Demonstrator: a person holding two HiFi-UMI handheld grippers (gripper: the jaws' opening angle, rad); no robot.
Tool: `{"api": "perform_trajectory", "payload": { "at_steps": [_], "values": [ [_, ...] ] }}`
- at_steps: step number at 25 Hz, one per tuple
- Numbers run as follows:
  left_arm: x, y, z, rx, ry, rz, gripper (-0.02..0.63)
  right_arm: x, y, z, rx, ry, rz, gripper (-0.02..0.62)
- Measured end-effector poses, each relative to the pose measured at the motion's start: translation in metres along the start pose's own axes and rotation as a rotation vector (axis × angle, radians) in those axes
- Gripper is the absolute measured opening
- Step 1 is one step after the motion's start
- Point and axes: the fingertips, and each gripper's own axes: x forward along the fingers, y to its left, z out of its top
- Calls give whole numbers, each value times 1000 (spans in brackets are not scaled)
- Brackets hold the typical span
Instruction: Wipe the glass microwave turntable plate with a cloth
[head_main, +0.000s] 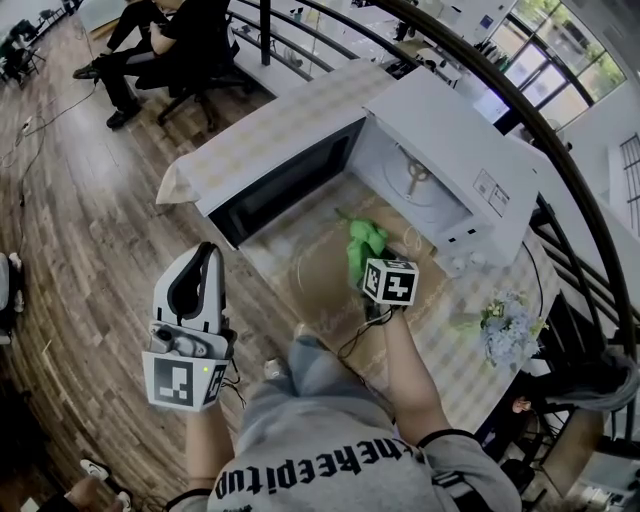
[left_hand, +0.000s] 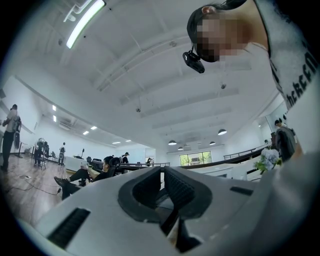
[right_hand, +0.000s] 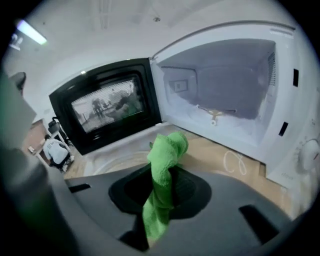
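Head view is read from the left: the left gripper (head_main: 205, 258) is held off the worktop (head_main: 455, 375), above the floor, its jaws drawn together on nothing (they are turned toward the ceiling). The glass turntable plate (head_main: 318, 282) is laid flat on the worktop before the open microwave (head_main: 450, 140). Its rim is faint, so its extent is only presumed. Over its right part the green cloth (head_main: 365, 245) is clamped in the jaws of the right gripper (right_hand: 167, 187). The plate is thus found just below and leftward of those jaws, by far the nearer pair. A downward press and leftward sweep are judged necessary.
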Motion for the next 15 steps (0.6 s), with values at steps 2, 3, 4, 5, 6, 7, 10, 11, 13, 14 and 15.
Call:
{"api": "perform_trajectory", "payload": {
  "at_steps": [2, 3, 4, 5, 6, 7, 10, 11, 13, 14, 15],
  "values": [
    [-2, 1, 1, 0, -3, 3, 23, -4, 32, -1, -9, -10, 82, 75],
    [-3, 1, 2, -1, -4, 4, 23, -6, 50, -3, -28, -9, 119, 75],
    [-4, 1, 2, -1, -4, 4, 23, -7, 67, -5, -52, -6, 153, 75],
    [-5, 0, 3, -1, -5, 2, 23, -8, 84, -8, -79, -3, 185, 77],
    [-6, 0, 3, 0, -6, 1, 23, -10, 101, -10, -106, 0, 215, 75],
    [-7, -1, 4, 0, -7, 0, 23, -11, 116, -12, -130, 4, 243, 75],
    [-11, -1, 5, 1, -6, 2, 23, -10, 156, -22, -168, 26, 315, 77],
    [-12, -1, 6, 2, -5, 3, 23, -8, 164, -27, -179, 41, 326, 75],
    [-14, -2, 7, 4, -4, 3, 23, 1, 173, -41, -217, 78, 322, 75],
    [-15, -2, 7, 5, -3, 4, 23, 5, 174, -47, -244, 91, 311, 75],
    [-16, -2, 7, 7, -2, 4, 23, 7, 173, -51, -273, 92, 300, 77]
  ]
}}
